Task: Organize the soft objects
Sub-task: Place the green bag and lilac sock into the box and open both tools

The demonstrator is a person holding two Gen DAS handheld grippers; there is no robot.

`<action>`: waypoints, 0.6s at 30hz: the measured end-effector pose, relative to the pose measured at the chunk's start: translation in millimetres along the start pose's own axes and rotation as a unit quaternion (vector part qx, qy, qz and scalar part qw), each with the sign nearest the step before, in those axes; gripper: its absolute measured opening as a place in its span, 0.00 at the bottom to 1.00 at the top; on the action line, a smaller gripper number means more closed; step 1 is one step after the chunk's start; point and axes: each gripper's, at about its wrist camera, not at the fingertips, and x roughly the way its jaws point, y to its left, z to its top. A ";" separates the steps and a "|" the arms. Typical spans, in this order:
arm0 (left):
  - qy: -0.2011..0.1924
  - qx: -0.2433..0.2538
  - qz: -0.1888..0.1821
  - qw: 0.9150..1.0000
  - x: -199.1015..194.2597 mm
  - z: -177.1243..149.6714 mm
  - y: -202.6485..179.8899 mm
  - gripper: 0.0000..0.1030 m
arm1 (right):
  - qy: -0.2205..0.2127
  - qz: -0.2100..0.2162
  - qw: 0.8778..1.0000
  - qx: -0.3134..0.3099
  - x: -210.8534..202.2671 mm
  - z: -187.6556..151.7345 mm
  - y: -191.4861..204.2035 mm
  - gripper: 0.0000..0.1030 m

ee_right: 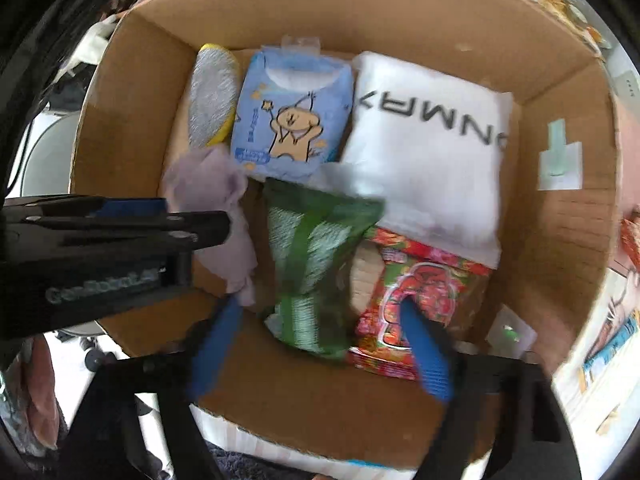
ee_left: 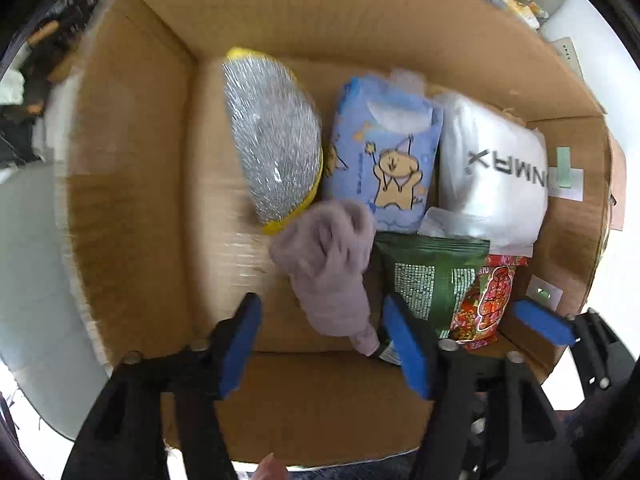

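- My left claw [ee_left: 324,340] hangs released over the box [ee_left: 132,152], sock [ee_left: 328,264] loose between its fingers.
- Right claw [ee_right: 320,348] released too, above the green bag [ee_right: 316,264].
- Sponge [ee_left: 272,140], wipes [ee_left: 384,152] and pillow [ee_left: 492,168] are packed; I judge we're nearly done, with clutter left outside.

Pale green taped label [ee_left: 565,168] on the cardboard wall, grey rounded seat [ee_right: 52,152] outside
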 end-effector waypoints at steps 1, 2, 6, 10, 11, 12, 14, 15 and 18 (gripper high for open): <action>-0.007 0.001 0.003 1.000 -6.1 -1.5 0.3 0.69 | -0.003 -0.005 1.000 0.004 -4.8 -1.6 -3.1 0.85; -0.012 0.000 0.004 1.000 -11.5 -4.9 0.2 0.69 | -0.006 -0.004 1.000 0.007 -8.2 -3.0 -5.8 0.86; -0.039 0.001 0.017 0.999 -37.6 -20.8 -3.1 0.71 | -0.017 -0.012 1.000 0.022 -27.8 -13.7 -17.0 0.95; -0.064 0.006 0.028 0.998 -58.4 -39.7 -4.8 0.87 | -0.038 -0.014 0.999 0.037 -47.8 -22.2 -20.6 1.00; -0.074 0.005 0.032 0.997 -64.6 -46.0 -5.5 0.93 | -0.044 -0.017 0.998 0.041 -53.1 -25.5 -20.8 1.00; -0.084 0.004 0.034 0.996 -69.7 -51.3 -3.4 0.95 | -0.049 -0.018 0.998 0.042 -56.8 -28.2 -18.4 1.00; -0.099 -0.005 0.033 0.995 -75.5 -52.1 -2.9 0.97 | -0.060 -0.024 0.997 0.047 -70.6 -34.4 -14.7 1.00; -0.110 -0.012 0.030 0.993 -82.4 -58.3 -2.5 0.97 | -0.066 -0.026 0.996 0.048 -77.7 -36.3 -12.0 1.00; -0.141 -0.019 0.037 0.989 -99.2 -72.7 0.2 0.97 | -0.082 -0.039 0.994 0.053 -93.2 -47.8 -10.8 1.00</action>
